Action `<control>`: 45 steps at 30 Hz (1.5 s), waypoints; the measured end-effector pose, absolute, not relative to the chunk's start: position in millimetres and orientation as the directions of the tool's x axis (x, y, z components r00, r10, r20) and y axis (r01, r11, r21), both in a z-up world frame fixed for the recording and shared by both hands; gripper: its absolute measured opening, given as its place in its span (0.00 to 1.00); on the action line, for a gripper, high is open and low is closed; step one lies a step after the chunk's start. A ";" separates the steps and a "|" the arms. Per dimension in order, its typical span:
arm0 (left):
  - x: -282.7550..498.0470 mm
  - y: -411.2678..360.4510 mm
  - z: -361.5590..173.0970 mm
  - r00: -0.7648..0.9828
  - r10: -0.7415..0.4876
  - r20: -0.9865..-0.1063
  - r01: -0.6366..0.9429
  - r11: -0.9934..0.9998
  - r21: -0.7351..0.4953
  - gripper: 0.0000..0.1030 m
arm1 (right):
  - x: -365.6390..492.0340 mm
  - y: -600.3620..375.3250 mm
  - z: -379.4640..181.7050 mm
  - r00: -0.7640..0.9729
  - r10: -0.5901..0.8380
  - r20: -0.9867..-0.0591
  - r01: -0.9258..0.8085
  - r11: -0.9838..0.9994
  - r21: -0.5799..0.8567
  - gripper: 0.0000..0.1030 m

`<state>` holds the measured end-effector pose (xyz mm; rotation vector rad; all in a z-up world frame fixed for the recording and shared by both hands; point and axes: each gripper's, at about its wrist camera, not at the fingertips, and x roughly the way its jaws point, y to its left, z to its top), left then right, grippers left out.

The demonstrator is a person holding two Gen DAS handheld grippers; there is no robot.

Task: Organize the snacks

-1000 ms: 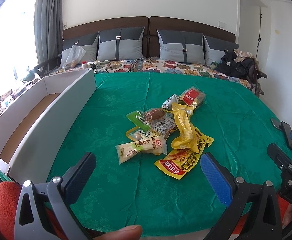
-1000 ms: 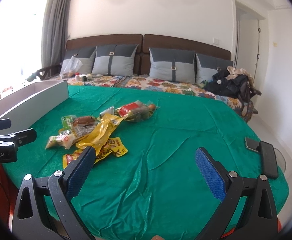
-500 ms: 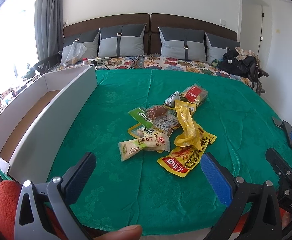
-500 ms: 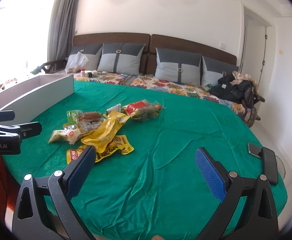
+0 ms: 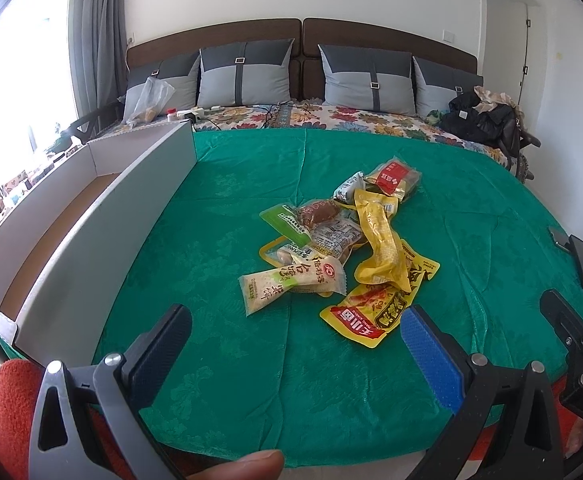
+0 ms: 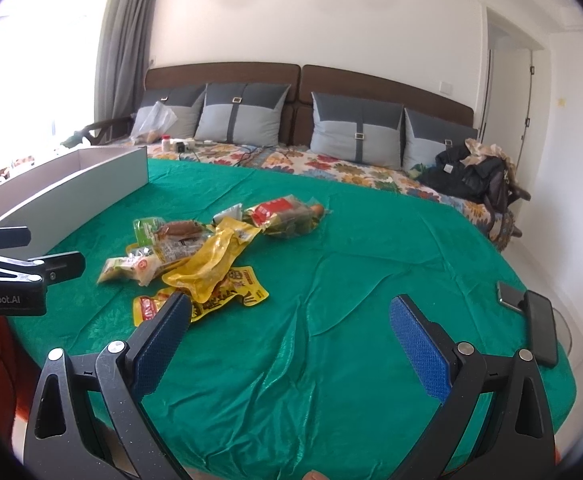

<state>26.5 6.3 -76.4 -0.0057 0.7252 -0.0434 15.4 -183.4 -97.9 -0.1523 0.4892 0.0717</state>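
A pile of snack packets (image 5: 343, 240) lies in the middle of a green cloth (image 5: 231, 208); it also shows in the right wrist view (image 6: 203, 256). Nearest me are a pale wafer packet (image 5: 291, 280) and a yellow-red packet (image 5: 375, 308). A long yellow pouch (image 5: 379, 240) lies across the pile, and a red-labelled bag (image 5: 393, 176) is at the far end. A long open cardboard box (image 5: 103, 216) stands left of the pile. My left gripper (image 5: 295, 336) is open and empty, just short of the pile. My right gripper (image 6: 291, 328) is open and empty, right of the pile.
Two phones (image 6: 531, 320) lie at the cloth's right edge. Behind the cloth is a floral sheet with grey pillows (image 5: 243, 72), cables, a plastic bag (image 5: 147, 100) and dark clothes (image 5: 483, 120). A curtain and bright window are at left.
Both grippers have moved slightly forward and closer to the pile, which now looks larger. Both stay open. No snack has moved.
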 end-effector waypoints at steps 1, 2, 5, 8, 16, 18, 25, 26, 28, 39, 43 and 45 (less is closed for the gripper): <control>26.8 6.7 -76.9 0.746 -0.041 -0.664 0.036 0.999 -0.020 1.00 | 15.4 -183.4 -98.0 0.880 0.032 -0.473 -0.105 0.986 -0.129 0.98; 27.4 6.9 -77.2 0.744 -0.040 -0.667 0.036 0.999 -0.020 1.00 | 15.4 -183.5 -98.0 0.880 0.031 -0.474 -0.104 0.986 -0.129 0.98; 28.7 7.9 -78.4 0.739 -0.040 -0.673 0.034 0.999 -0.022 1.00 | 15.7 -183.1 -98.6 0.879 0.031 -0.475 -0.104 0.986 -0.129 0.98; 31.8 10.9 -80.5 0.725 -0.045 -0.688 0.030 0.999 -0.034 1.00 | 15.6 -182.3 -99.8 0.879 0.031 -0.475 -0.106 0.986 -0.131 0.98; 50.3 30.2 -102.4 0.641 -0.049 -0.766 -0.036 0.995 -0.094 1.00 | 16.7 -181.2 -101.9 0.878 0.032 -0.477 -0.108 0.985 -0.132 0.98; 56.5 33.4 -111.2 0.616 -0.045 -0.786 -0.047 0.994 -0.094 1.00 | 17.2 -181.3 -101.9 0.877 0.032 -0.480 -0.107 0.986 -0.130 0.98; 84.4 37.5 -145.4 0.524 -0.042 -0.850 -0.034 0.997 -0.070 1.00 | 17.9 -181.8 -103.1 0.871 0.034 -0.491 -0.108 0.987 -0.123 0.98; 88.8 36.1 -149.5 0.515 -0.043 -0.856 -0.022 0.998 -0.064 1.00 | 18.9 -181.6 -103.9 0.868 0.036 -0.495 -0.110 0.986 -0.122 0.98; 97.8 33.5 -159.4 0.484 -0.045 -0.874 0.002 0.999 -0.051 1.00 | 19.5 -180.7 -105.5 0.864 0.038 -0.502 -0.116 0.985 -0.126 0.98; 100.8 29.7 -176.2 0.461 -0.028 -0.887 0.050 0.999 -0.005 1.00 | 23.8 -179.9 -111.5 0.843 0.061 -0.534 -0.138 0.985 -0.106 0.98; 99.5 31.6 -177.5 0.508 -0.055 -0.859 0.099 0.995 -0.005 1.00 | 24.7 -180.8 -111.8 0.839 0.074 -0.539 -0.144 0.985 -0.090 0.98; 101.9 33.6 -176.7 0.495 -0.069 -0.866 0.127 0.992 -0.006 1.00 | 24.9 -181.4 -111.1 0.840 0.078 -0.537 -0.145 0.986 -0.084 0.98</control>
